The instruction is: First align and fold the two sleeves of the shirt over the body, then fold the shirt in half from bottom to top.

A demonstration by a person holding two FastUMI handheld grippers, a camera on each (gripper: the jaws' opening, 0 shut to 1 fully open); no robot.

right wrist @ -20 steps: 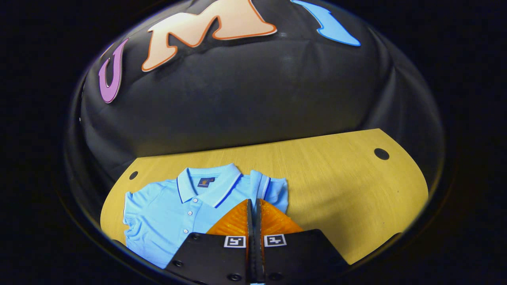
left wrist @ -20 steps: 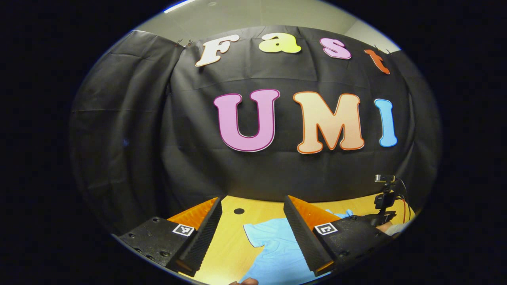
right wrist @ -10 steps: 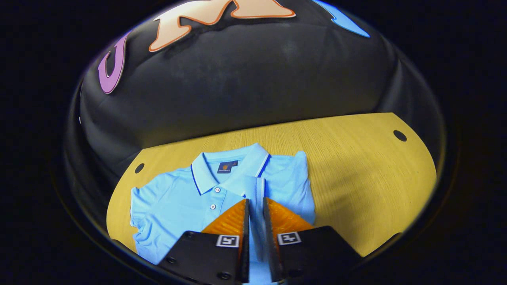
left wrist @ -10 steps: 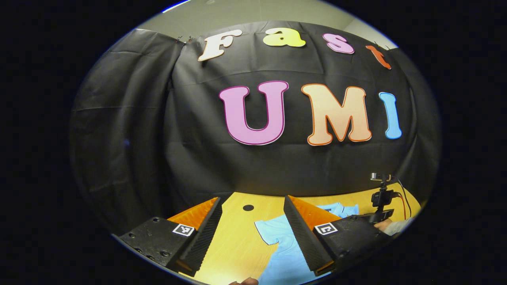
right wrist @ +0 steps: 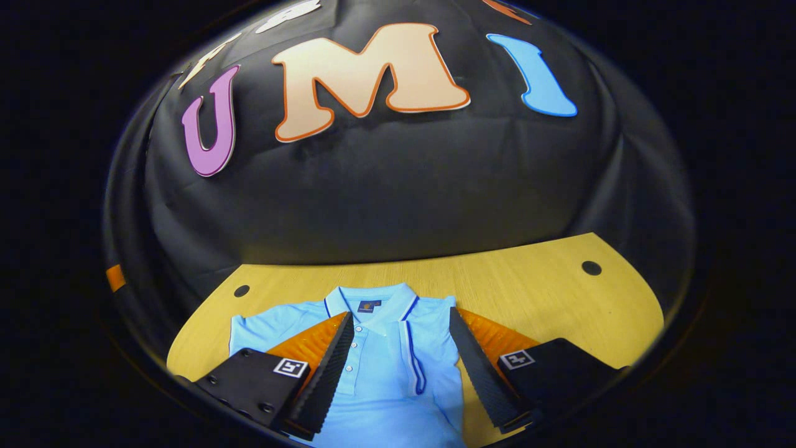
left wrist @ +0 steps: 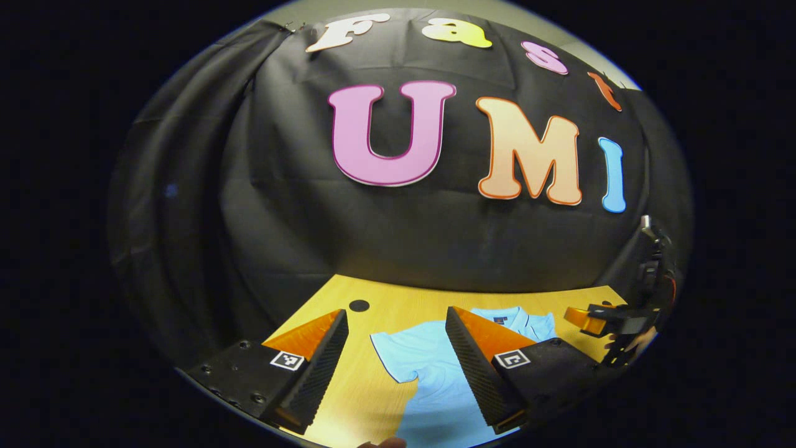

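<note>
A light blue polo shirt [right wrist: 373,386] lies face up on the wooden table [right wrist: 528,298], collar toward the wall. Its right sleeve [right wrist: 413,364] is folded over the body, the dark-trimmed cuff running down the chest. The other sleeve [right wrist: 249,326] is spread out flat on the wood. My right gripper [right wrist: 401,314] hovers open above the chest, nothing between its fingers. My left gripper [left wrist: 395,314] is open too, held above the spread sleeve [left wrist: 392,354] of the shirt [left wrist: 435,398]. In the left gripper view the right gripper [left wrist: 581,316] shows at the far right, over the shirt's other side.
The table has round cable holes [right wrist: 591,268] [right wrist: 241,290] [left wrist: 359,305] near its back corners. Black cloth closes the booth right behind the table. Bare wood [right wrist: 559,323] stretches to the right of the shirt. A fingertip [left wrist: 382,443] shows at the bottom edge of the left gripper view.
My right gripper went from shut on the right sleeve to open, leaving the sleeve folded on the body, and drew back. The left gripper stayed open and shifted over the other sleeve.
</note>
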